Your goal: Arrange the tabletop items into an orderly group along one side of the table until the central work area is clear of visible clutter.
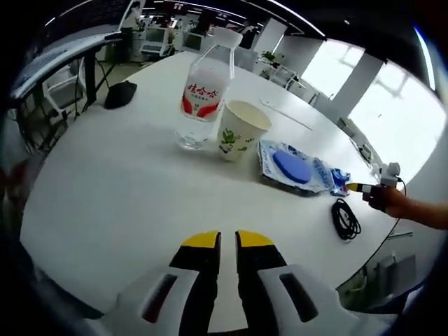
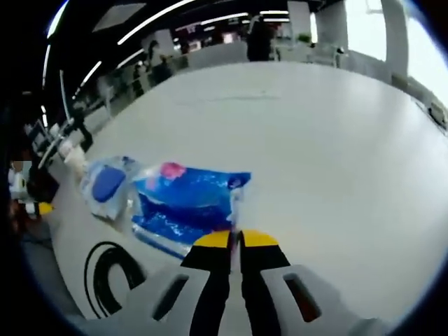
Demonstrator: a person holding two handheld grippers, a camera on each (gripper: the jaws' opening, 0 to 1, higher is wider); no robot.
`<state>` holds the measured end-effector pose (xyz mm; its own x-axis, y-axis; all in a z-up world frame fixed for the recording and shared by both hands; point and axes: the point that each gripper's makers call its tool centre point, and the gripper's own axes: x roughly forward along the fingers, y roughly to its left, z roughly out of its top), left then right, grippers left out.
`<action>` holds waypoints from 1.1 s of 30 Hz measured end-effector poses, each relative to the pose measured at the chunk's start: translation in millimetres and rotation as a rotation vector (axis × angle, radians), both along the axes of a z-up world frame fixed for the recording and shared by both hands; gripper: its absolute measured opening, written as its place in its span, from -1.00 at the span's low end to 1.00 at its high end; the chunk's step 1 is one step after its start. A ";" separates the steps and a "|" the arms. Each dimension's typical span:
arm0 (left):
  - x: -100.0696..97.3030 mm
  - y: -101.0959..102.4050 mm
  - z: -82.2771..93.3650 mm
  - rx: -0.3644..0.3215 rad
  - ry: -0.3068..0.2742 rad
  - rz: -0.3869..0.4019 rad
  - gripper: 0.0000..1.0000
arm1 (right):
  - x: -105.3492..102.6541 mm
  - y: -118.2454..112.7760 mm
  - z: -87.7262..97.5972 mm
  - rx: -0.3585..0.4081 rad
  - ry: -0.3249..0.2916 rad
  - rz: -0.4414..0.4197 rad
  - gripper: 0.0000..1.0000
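Left gripper (image 1: pixel 227 241) hangs closed above the table (image 1: pixel 112 189), holding nothing; right gripper (image 2: pixel 236 240) I see pinching the blue packet (image 2: pixel 183 203) edge.

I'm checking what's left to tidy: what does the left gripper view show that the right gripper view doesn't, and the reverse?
Left gripper view: a water bottle, a paper cup beside it, a dark object farther back, and a hand holding the right gripper. Right gripper view: a pink mark on the blue packet, whose corner that gripper seems to pinch. Both: the packet with a blue disc, the black cable and the white table.
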<state>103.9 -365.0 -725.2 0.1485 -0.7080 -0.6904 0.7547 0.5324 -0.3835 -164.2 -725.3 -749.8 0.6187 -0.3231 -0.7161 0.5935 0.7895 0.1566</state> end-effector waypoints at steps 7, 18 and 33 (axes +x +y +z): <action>-0.6 6.0 7.7 -0.002 -0.018 -0.008 -0.89 | 0.9 -3.2 1.3 0.014 -0.007 -0.015 -0.88; -4.5 12.7 15.2 -0.028 -0.036 -0.022 -0.88 | -20.0 16.0 7.0 0.027 -0.013 -0.064 -0.80; -6.2 12.8 41.1 -0.057 -0.167 -0.170 -0.73 | -4.2 99.7 43.2 -0.007 -0.101 0.081 -0.55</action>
<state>97.6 -352.2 -684.1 0.1329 -0.7697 -0.6244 0.8872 0.3732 -0.2713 -168.4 -625.6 -706.6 0.7114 -0.2739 -0.6472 0.5096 0.8352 0.2067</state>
